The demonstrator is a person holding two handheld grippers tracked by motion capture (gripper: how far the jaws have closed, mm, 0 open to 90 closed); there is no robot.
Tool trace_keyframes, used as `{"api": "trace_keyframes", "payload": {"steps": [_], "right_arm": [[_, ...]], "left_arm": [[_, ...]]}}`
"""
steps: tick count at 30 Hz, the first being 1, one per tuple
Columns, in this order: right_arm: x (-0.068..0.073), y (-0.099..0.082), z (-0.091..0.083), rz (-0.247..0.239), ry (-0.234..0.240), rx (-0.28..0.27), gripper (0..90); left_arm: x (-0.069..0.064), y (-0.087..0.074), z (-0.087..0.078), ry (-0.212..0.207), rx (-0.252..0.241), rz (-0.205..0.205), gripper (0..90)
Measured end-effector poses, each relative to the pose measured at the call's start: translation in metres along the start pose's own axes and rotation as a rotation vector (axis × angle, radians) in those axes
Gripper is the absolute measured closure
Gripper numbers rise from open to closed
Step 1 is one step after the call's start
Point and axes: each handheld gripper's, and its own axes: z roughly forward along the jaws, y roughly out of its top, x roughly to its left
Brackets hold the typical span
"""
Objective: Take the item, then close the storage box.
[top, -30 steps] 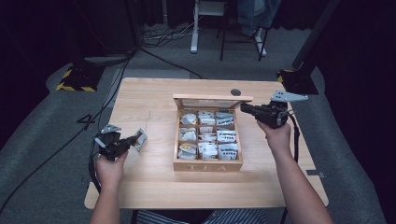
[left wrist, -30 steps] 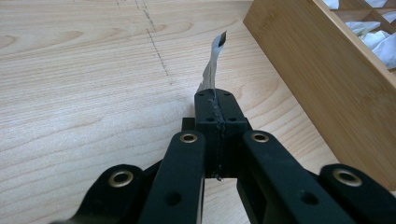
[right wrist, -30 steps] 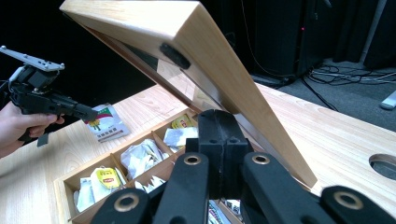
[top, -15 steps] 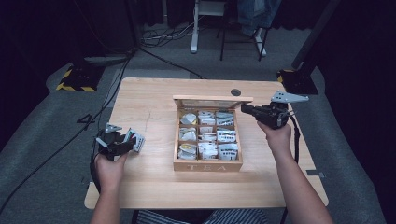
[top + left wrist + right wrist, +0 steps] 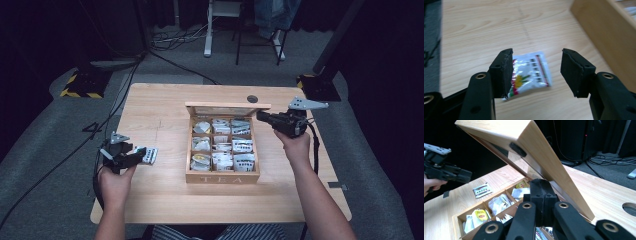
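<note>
Just opened wide, left gripper point(image 5: 536, 72) above tea bag packet point(image 5: 530, 72) lying loose on table point(image 5: 474, 30); right gripper point(image 5: 541, 195) clamped shut, propping tea box lid point(image 5: 524, 147).

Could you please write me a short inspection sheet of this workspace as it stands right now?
Surface: wooden table, round hole at far edge.
Job's things: tea box, lid propped up; tea packet lying flat on table.
Clutter: nothing seen.
Grippers: left gripper has just been opening, fingers astride the packet, not pressing it; right gripper shut, under the lid.
Cables: on floor beyond table.
Surroundings: dark room, grey carpet, chair legs.
</note>
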Motion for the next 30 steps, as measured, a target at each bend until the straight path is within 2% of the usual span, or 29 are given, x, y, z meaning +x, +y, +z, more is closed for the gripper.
{"api": "trace_keyframes", "payload": {"steps": [1, 2, 7, 8, 9, 10, 11, 13, 14, 17, 18, 22, 23, 24, 26, 30], "right_arm": [[0.001, -0.001, 0.0, 0.0, 0.001, 0.004, 90.0], [0.001, -0.001, 0.0, 0.0, 0.004, 0.005, 90.0], [0.003, -0.001, -0.002, 0.0, 0.002, 0.012, 90.0], [0.005, -0.001, -0.002, -0.005, 0.002, 0.018, 90.0], [0.005, -0.001, -0.002, -0.005, 0.002, 0.018, 90.0], [0.007, -0.001, -0.001, -0.007, 0.004, 0.021, 90.0], [0.007, -0.001, -0.001, -0.007, 0.004, 0.021, 90.0], [0.009, -0.001, -0.002, -0.015, 0.001, 0.035, 90.0], [0.01, -0.001, -0.003, -0.015, 0.002, 0.037, 90.0], [0.01, -0.001, -0.003, -0.017, 0.003, 0.042, 90.0], [0.012, -0.001, -0.004, -0.023, 0.007, 0.06, 90.0], [0.013, -0.001, -0.005, -0.023, 0.014, 0.082, 90.0], [0.012, 0.0, -0.005, -0.011, 0.031, 0.09, 90.0], [0.013, 0.0, -0.006, 0.009, 0.059, 0.099, 90.0], [0.013, 0.0, -0.006, 0.009, 0.062, 0.109, 90.0], [0.017, -0.001, -0.006, 0.011, 0.074, 0.178, 90.0]], "left_arm": [[-0.004, -0.001, -0.002, -0.032, 0.0, 0.008, 44.2], [-0.012, -0.002, -0.004, -0.074, 0.007, 0.041, 44.2], [-0.042, -0.009, -0.008, -0.151, 0.024, 0.173, 45.0], [-0.054, -0.015, -0.009, -0.181, 0.023, 0.212, 45.0], [-0.054, -0.015, -0.009, -0.181, 0.023, 0.212, 45.0], [-0.062, -0.023, -0.008, -0.214, 0.036, 0.236, 45.0], [-0.062, -0.023, -0.008, -0.214, 0.036, 0.236, 45.0], [-0.067, -0.031, -0.005, -0.23, 0.053, 0.263, 45.0], [-0.067, -0.039, 0.0, -0.243, 0.076, 0.271, 44.9], [-0.065, -0.047, 0.005, -0.254, 0.09, 0.262, 44.9], [-0.063, -0.054, 0.009, -0.264, 0.099, 0.245, 45.0], [-0.062, -0.065, 0.013, -0.264, 0.101, 0.23, 45.1], [-0.061, -0.067, 0.013, -0.263, 0.099, 0.22, 45.1], [-0.057, -0.072, 0.012, -0.255, 0.09, 0.19, 45.0], [-0.054, -0.074, 0.011, -0.255, 0.096, 0.18, 45.0], [-0.053, -0.078, 0.015, -0.234, 0.128, 0.21, 45.3]]}}
